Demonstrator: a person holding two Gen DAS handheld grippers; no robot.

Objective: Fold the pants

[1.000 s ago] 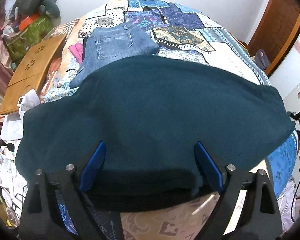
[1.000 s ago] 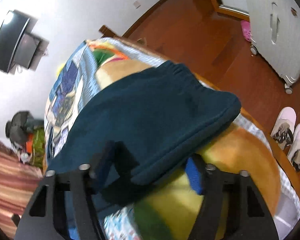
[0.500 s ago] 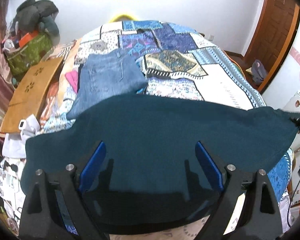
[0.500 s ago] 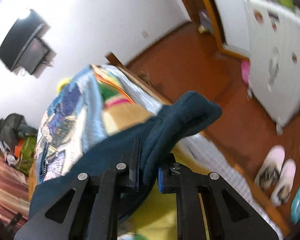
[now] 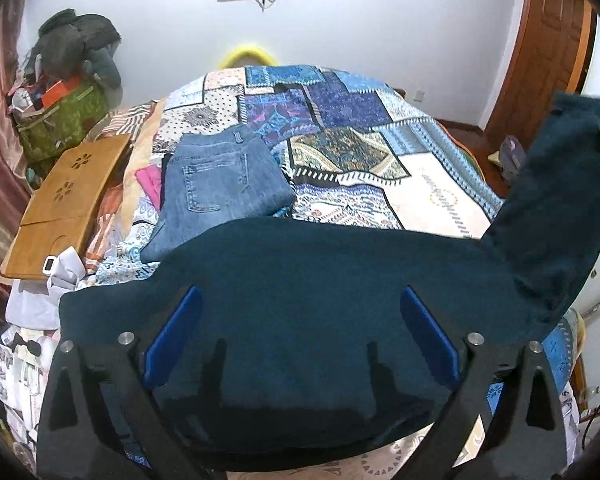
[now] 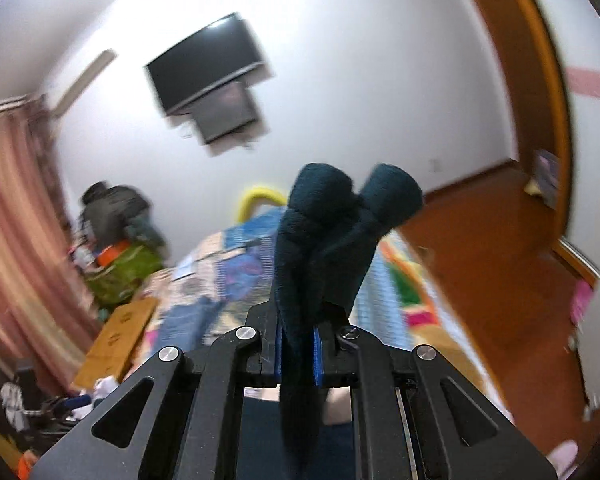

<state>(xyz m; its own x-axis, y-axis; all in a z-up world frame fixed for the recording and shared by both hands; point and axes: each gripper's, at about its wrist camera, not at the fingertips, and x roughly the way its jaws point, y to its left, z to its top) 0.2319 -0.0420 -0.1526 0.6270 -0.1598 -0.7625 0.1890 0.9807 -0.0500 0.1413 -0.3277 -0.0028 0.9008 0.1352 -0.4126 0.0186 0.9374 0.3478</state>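
Dark teal pants (image 5: 300, 300) lie across the near part of the patchwork bed (image 5: 420, 184). Their right end is lifted and rises at the right edge of the left wrist view (image 5: 560, 208). My left gripper (image 5: 300, 340) is open, its blue pads (image 5: 172, 332) spread wide above the flat cloth. My right gripper (image 6: 296, 352) is shut on a bunched end of the teal pants (image 6: 328, 232), which sticks up between the jaws, raised above the bed.
Folded blue jeans (image 5: 220, 188) lie on the bed beyond the teal pants. A wooden lap tray (image 5: 64, 208) and a green bag (image 5: 60, 120) are at the left. A TV (image 6: 208, 76) hangs on the far wall. A wooden door (image 5: 548, 40) is at the right.
My right gripper shut on the pants' right end and lifted it high, swinging upward. The left gripper stayed open and tilted up, so more of the bed shows.
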